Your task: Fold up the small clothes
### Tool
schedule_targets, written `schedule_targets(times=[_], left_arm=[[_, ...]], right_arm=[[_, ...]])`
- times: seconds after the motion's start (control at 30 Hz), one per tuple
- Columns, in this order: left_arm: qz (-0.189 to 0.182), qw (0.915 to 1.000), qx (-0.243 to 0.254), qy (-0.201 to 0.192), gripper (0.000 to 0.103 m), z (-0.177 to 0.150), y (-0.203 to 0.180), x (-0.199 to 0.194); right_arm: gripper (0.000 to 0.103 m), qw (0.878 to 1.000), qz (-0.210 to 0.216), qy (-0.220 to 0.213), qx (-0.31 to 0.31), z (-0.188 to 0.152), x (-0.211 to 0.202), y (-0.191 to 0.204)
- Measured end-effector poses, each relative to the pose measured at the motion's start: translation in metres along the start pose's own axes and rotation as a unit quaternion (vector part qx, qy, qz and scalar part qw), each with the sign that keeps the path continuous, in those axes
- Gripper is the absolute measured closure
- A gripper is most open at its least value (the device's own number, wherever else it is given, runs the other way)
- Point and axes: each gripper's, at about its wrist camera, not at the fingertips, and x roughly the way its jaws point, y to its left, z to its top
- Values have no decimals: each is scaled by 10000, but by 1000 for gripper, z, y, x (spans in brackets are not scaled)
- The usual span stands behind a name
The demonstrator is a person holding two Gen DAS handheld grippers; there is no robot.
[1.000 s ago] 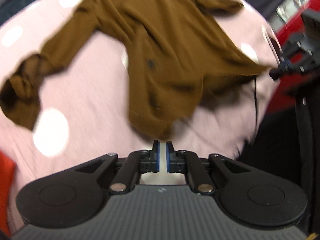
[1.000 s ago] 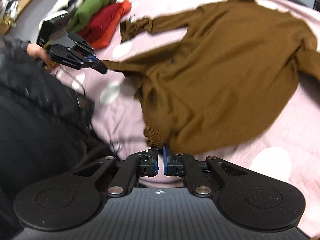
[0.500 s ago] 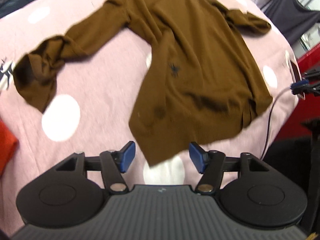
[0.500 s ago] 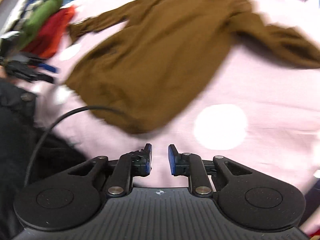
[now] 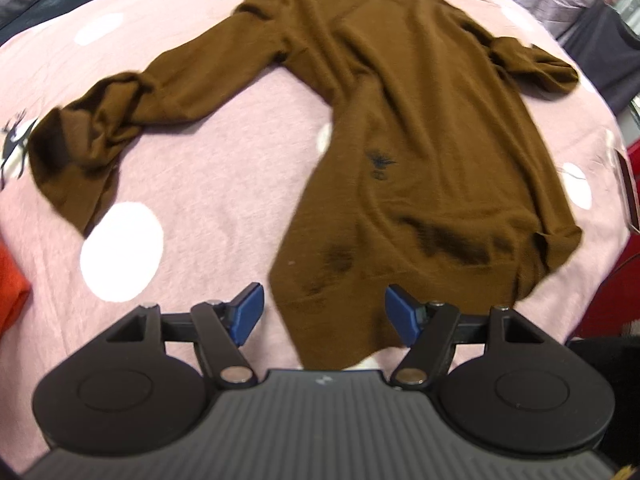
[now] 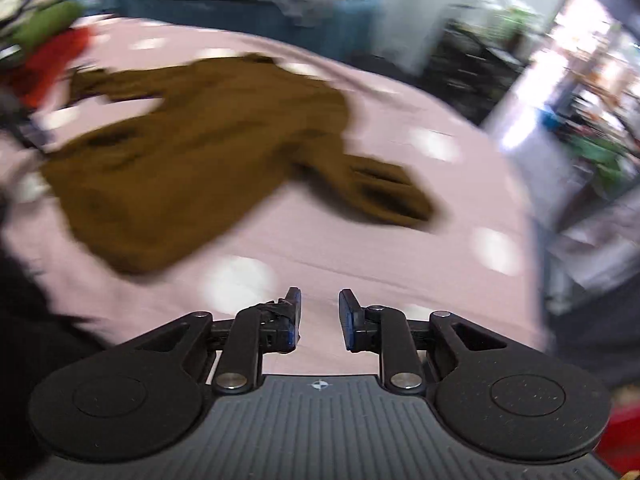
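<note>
Only a dark emblem (image 5: pixel 377 159) on brown sweater (image 5: pixel 420 120)

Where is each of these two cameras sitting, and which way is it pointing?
Left wrist: sits on the left gripper, looking steeply down at the brown knitted sweater on the pink polka-dot cover; the opening jaws straddle the hem without touching it.
Right wrist: sits on the right gripper, looking down across the cover towards the blurred room; nothing between its opening jaws.
Shared: sweater, cover, the red cloth at the left edge.
</note>
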Motion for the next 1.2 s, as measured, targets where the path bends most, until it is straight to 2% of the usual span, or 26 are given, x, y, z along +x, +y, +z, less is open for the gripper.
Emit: schedule_targets(times=[0.17,0.27,0.37,0.47,0.5,0.53,0.57,0.6,0.63,0.67,0.73,0.87,0.93,1.03,1.1,1.2], left_arm=[[159,9994,-97,306,37,-9,8,9],[167,9993,-85,325,35,-16,8,11],[182,9992,-234,277,32,-19,5,15],[200,9993,-274,163,31,-21,-1,18],[180,9995,-217,108,32,-22,-5,19],[94,9998,-139,53,46,-22,-9,19],[-20,10000,-39,46,65,-22,-14,20],[-70,9999,60,68,75,-22,-19,22],[-78,9998,154,80,88,-21,-24,23],[-69,9997,221,77,91,-21,-29,23],[-6,9996,278,57,94,-20,-34,21],[-326,9991,245,-81,96,-20,-34,-6],[-470,9982,358,-46,96,-23,-32,-22],[-662,9960,500,322,97,-32,-28,-32],[-577,9944,627,621,97,-41,-25,-26],[-363,9913,655,1086,97,-56,-17,-8]], right_arm=[[66,9915,1254,-240,-252,7,48,84],[64,9831,1691,-145,-694,16,72,122],[62,9762,1828,23,-1162,21,91,146],[61,9754,1605,103,-1507,26,104,160],[61,9756,1572,86,-1530,26,105,161],[61,9768,1498,67,-1530,26,107,160],[63,9782,1385,80,-1543,26,109,160],[65,9787,1312,121,-1577,23,112,161],[85,9792,1279,171,-1567,23,112,161],[100,9809,1267,207,-1461,23,111,158],[100,9834,1442,285,-1067,24,106,149],[101,9809,1907,218,-301,17,58,105],[101,9768,2106,315,-237,9,32,84],[103,9732,2170,663,-372,-7,6,64],[103,9696,2217,966,-380,-21,7,61],[103,9659,2290,1197,-188,-36,29,68]])
